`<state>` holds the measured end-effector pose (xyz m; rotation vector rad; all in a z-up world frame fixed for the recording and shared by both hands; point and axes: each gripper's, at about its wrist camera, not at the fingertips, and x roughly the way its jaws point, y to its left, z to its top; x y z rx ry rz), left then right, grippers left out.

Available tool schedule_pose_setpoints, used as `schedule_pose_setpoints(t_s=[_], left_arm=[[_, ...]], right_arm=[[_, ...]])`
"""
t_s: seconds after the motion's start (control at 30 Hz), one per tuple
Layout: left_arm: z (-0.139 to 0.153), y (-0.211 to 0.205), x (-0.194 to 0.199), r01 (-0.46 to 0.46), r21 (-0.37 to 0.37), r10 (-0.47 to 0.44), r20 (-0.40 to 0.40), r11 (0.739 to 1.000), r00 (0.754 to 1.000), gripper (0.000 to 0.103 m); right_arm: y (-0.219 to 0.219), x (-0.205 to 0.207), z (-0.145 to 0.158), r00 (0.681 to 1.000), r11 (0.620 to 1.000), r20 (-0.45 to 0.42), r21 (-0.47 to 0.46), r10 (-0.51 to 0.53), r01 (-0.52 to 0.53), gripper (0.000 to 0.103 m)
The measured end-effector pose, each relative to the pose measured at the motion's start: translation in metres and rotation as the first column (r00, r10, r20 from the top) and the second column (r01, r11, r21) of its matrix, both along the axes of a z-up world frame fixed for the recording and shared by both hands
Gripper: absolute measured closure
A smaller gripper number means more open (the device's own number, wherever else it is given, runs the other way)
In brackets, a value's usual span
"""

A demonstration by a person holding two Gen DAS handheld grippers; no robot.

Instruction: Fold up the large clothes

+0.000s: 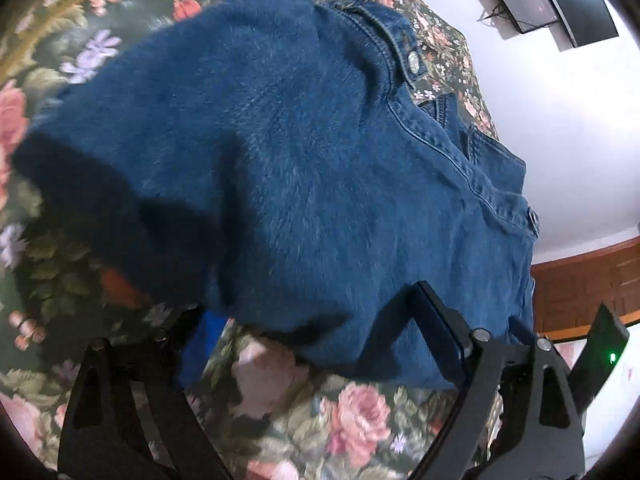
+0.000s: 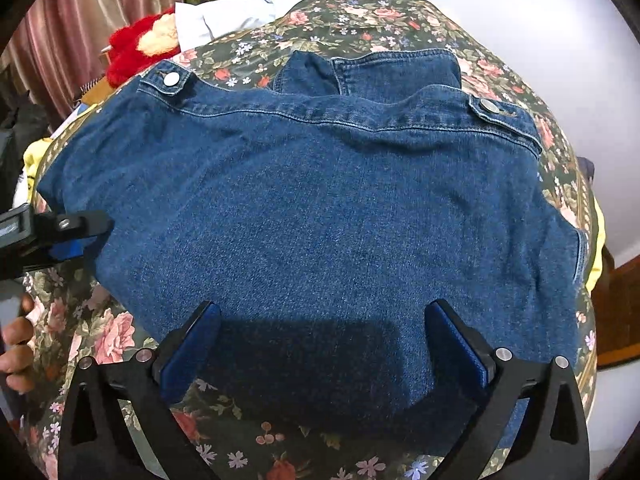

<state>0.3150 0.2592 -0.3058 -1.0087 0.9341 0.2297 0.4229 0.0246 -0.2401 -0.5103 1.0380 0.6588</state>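
- Your right tool (image 2: 320, 340) stands spread wide, its two blue-padded fingers (image 2: 192, 350) apart over the near edge of the denim jacket (image 2: 320, 208), with the cloth lying between them and no pad pressing on it.
- Your left tool (image 1: 316, 336) is also spread: one finger sits over the jacket's near edge on the right of its view, the other lies low on the left, blurred, over the flowered cover. Nothing is pinched.
- From the right wrist view, your left tool (image 2: 76, 236) shows at the left edge, just beside the jacket's left side; whether it touches the cloth you cannot tell.
- The jacket lies spread flat on the floral bedspread (image 2: 360, 20), back panel up, with a metal button (image 2: 173, 78) on a tab at each far corner and a folded part showing past the seam.
- Your hand (image 2: 16, 340) shows at the lower left edge of the right view.
- A red plush toy (image 2: 140, 44) and a pale garment (image 2: 232, 12) lie beyond the jacket, near a pink curtain (image 2: 80, 12).
- A dark screen (image 1: 548, 0) hangs on the white wall.
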Motion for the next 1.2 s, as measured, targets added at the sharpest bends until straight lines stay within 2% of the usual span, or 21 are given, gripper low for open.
schedule_pose_setpoints(t_s=[0.17,0.23,0.3,0.37,0.4,0.43,0.47,0.5,0.67,0.83,0.87,0.97,1.07,1.2], left_arm=[[-0.013,0.011,0.011,-0.045,-0.048,0.046,0.019,0.998,0.999,0.014],[-0.012,0.01,0.015,-0.067,-0.033,0.068,0.026,0.997,0.997,0.017],[-0.01,0.007,0.021,-0.077,0.02,0.077,-0.001,0.997,0.997,0.028],[-0.003,0.001,0.026,-0.077,0.107,0.082,-0.052,0.991,0.995,0.045],[0.005,-0.003,0.028,-0.062,0.165,0.074,-0.067,0.984,0.995,0.049],[0.012,-0.005,0.029,-0.048,0.212,0.063,-0.066,0.976,0.996,0.06],[0.021,-0.008,0.028,-0.036,0.271,0.055,-0.064,0.962,0.996,0.069],[0.034,-0.012,0.029,-0.02,0.34,0.041,-0.055,0.94,0.998,0.07],[0.076,-0.019,0.022,-0.001,0.496,0.01,-0.014,0.868,1.0,0.078],[0.12,-0.034,-0.006,-0.001,0.639,-0.031,0.039,0.769,0.999,0.08],[0.123,-0.031,-0.013,0.0,0.654,-0.034,0.039,0.757,0.999,0.08],[0.131,-0.031,-0.028,0.001,0.703,-0.036,0.035,0.711,0.999,0.08],[0.129,-0.029,-0.034,0.017,0.747,-0.035,0.008,0.665,0.999,0.08],[0.126,-0.038,-0.028,0.046,0.804,-0.046,-0.023,0.593,0.999,0.08]], right_arm=[[0.001,0.0,0.001,1.0,1.0,0.007,0.009,0.005,-0.005,0.0],[-0.001,-0.001,0.002,1.0,1.0,0.007,0.016,0.007,-0.007,0.0],[-0.002,-0.001,0.002,1.0,1.0,0.007,0.023,0.007,-0.007,0.0],[-0.002,-0.001,0.002,1.0,1.0,0.005,0.026,0.006,-0.006,0.0],[-0.002,-0.001,0.003,1.0,1.0,0.004,0.026,0.006,-0.006,0.0],[-0.002,-0.001,0.003,1.0,1.0,0.005,0.024,0.008,-0.008,0.0],[-0.001,-0.001,0.003,1.0,1.0,0.005,0.02,0.011,-0.011,0.0],[-0.001,-0.003,0.005,1.0,1.0,0.004,0.015,0.016,-0.016,0.0],[0.001,-0.015,0.02,0.998,0.997,0.007,0.03,0.067,-0.067,0.0],[0.016,-0.019,0.044,0.995,0.994,0.062,0.067,0.078,-0.082,0.0],[0.022,-0.019,0.048,0.995,0.993,0.062,0.082,0.081,-0.086,0.0],[0.047,-0.022,0.043,0.994,0.989,0.015,0.096,0.112,-0.112,0.0],[0.077,-0.029,0.016,0.982,0.984,-0.074,0.056,0.174,-0.171,0.0],[0.093,-0.035,-0.008,0.97,0.984,-0.164,0.059,0.178,-0.17,0.0]])
